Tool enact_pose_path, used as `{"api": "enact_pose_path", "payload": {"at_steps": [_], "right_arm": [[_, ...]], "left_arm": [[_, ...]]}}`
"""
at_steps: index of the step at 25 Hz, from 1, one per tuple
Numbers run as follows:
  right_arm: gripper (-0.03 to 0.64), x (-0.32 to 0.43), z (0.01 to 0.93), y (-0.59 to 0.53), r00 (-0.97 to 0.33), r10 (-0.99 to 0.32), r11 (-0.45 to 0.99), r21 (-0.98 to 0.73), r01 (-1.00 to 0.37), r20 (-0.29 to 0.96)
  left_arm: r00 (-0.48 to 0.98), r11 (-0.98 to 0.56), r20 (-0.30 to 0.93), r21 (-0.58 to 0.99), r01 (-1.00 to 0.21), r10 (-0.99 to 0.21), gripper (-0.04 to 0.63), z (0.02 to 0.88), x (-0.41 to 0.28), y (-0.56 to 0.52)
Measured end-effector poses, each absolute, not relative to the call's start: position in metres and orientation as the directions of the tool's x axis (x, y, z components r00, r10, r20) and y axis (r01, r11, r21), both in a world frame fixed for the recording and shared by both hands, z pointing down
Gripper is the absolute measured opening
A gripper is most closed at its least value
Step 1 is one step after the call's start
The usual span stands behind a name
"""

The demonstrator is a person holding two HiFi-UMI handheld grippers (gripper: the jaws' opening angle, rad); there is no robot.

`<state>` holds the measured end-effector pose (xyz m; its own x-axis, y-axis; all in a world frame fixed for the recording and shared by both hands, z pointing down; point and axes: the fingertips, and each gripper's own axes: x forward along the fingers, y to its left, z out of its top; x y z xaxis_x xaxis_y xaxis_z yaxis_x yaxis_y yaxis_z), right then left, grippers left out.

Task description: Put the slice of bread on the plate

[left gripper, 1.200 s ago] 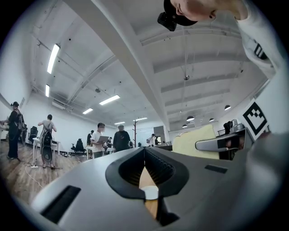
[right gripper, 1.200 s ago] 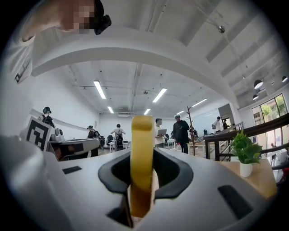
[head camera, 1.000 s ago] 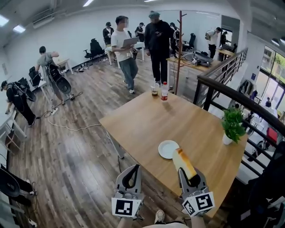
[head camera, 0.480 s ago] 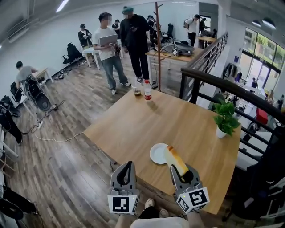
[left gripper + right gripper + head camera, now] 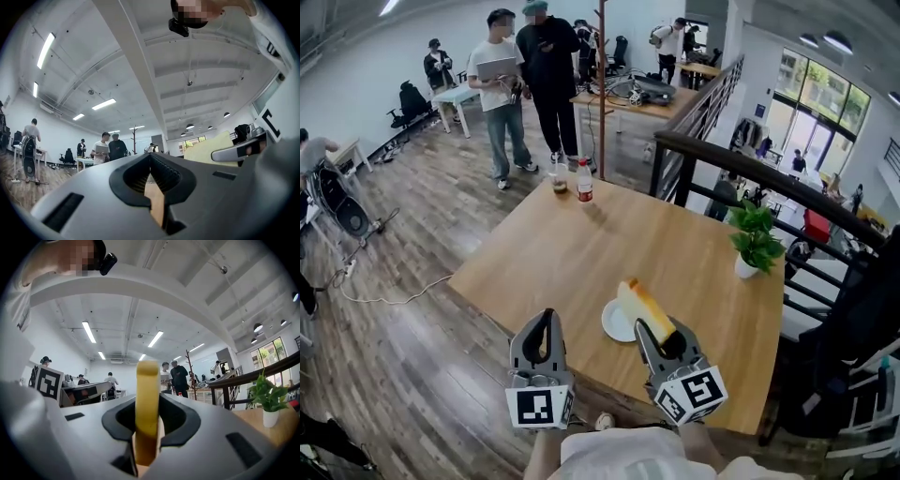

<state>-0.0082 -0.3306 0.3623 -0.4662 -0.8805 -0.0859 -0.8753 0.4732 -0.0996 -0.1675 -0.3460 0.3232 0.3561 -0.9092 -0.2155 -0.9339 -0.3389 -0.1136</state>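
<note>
The slice of bread [image 5: 641, 304] is clamped on edge between the jaws of the right gripper [image 5: 662, 338] and held in the air, tilted up over the near rim of the white plate [image 5: 611, 324] — no contact with the plate can be seen. The plate is set on the wooden tabletop [image 5: 572, 248]. The left gripper [image 5: 543, 330] is held alongside at the tabletop's near edge — jaws closed together, nothing between them.
</note>
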Motion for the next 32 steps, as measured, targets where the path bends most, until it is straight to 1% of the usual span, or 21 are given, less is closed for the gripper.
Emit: {"api": "enact_pose_path", "payload": {"at_steps": [3,7,10,12,21,25,28,32], "right_arm": [[0.095,-0.011,0.363,-0.334,-0.459,-0.885,0.465,-0.107,-0.879,-0.081],[0.095,-0.004,0.369,-0.343,-0.442,-0.895,0.445,-0.103,-0.889,-0.052],[0.095,0.000,0.367,-0.351,-0.461,-0.886,0.464,-0.101,-0.880,-0.047],[0.095,0.003,0.362,-0.357,-0.476,-0.878,0.479,-0.069,-0.875,-0.054],[0.095,0.019,0.350,-0.377,-0.454,-0.890,0.443,0.157,-0.883,-0.045],[0.095,0.021,0.363,-0.380,-0.402,-0.914,0.398,0.295,-0.869,0.049],[0.095,0.022,0.377,-0.389,-0.342,-0.933,0.354,0.450,-0.820,0.110],[0.095,0.018,0.387,-0.407,-0.288,-0.952,0.281,0.662,-0.695,0.102]], "left_arm": [[0.359,-0.343,-0.225,-0.110,-0.933,-0.906,0.009,0.323,-0.171,-0.353],[0.377,-0.365,-0.187,-0.092,-0.926,-0.907,0.009,0.333,-0.162,-0.362],[0.380,-0.370,-0.163,-0.088,-0.925,-0.911,0.009,0.337,-0.151,-0.372],[0.381,-0.372,-0.155,-0.088,-0.924,-0.911,0.009,0.336,-0.143,-0.379],[0.396,-0.393,-0.139,-0.050,-0.918,-0.908,0.009,0.346,-0.117,-0.395],[0.405,-0.400,-0.108,-0.069,-0.914,-0.908,0.009,0.357,-0.109,-0.396],[0.402,-0.396,-0.101,-0.075,-0.915,-0.910,0.009,0.363,-0.108,-0.401],[0.392,-0.385,-0.082,-0.088,-0.919,-0.916,0.009,0.372,-0.108,-0.405]]}}
